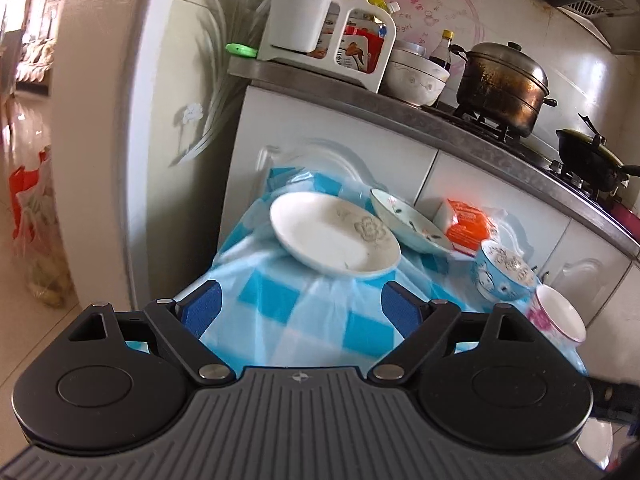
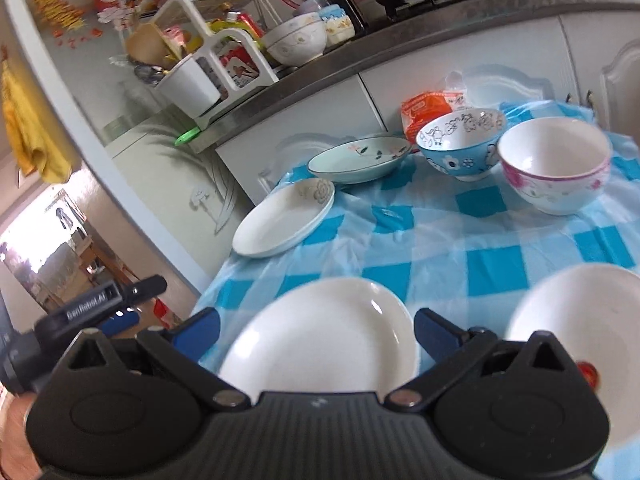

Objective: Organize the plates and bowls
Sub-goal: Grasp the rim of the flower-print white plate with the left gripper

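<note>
Both grippers wide open, nothing held
White plate (image 2: 320,332) looks slick, breakable china (pinch its raised rim)

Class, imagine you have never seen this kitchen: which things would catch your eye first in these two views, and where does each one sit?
The blue-and-white checked tablecloth stands out first, with crockery spread over it: a blue patterned bowl and a pink-flowered bowl at the far side. A plain white plate lies nearest, just ahead of the open right gripper. Behind, on the counter, a tarnished metal pot sits on the stove.
</note>
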Tool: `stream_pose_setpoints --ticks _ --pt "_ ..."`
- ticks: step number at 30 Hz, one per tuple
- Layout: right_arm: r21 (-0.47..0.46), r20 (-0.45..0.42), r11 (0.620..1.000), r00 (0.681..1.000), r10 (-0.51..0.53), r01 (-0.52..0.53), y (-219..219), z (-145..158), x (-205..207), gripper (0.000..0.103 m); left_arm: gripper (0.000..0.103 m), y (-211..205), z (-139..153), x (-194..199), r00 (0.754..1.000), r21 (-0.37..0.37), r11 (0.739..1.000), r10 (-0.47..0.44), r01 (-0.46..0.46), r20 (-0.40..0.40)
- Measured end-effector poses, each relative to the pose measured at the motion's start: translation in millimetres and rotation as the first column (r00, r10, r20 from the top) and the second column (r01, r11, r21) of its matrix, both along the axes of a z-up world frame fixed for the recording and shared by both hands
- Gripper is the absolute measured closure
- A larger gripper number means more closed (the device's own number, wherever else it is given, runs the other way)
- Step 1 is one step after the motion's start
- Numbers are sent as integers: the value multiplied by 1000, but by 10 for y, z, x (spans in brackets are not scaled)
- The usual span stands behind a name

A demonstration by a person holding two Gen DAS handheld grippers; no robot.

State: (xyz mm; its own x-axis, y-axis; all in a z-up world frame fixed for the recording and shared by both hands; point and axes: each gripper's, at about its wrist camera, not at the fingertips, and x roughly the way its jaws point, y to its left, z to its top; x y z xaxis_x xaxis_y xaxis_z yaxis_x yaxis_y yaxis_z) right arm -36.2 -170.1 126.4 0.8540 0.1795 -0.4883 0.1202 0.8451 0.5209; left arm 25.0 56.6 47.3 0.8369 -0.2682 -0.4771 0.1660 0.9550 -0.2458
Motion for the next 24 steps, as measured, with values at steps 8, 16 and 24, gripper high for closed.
stream_pose_setpoints --ticks 8,16,24 --pt "91 -21 996 1000 15 -13 -208 -10 969 1 0 55 -117 754 995 -75 996 -53 47 -83" --pt "264 -36 961 995 97 -84 -307 -235 1821 5 33 7 -317 1364 990 -142 990 -41 21 -137" --pt "283 -72 954 990 125 -100 -338 -418 2306 13 61 -46 -478 1712 979 -154 988 -24 -8 -204"
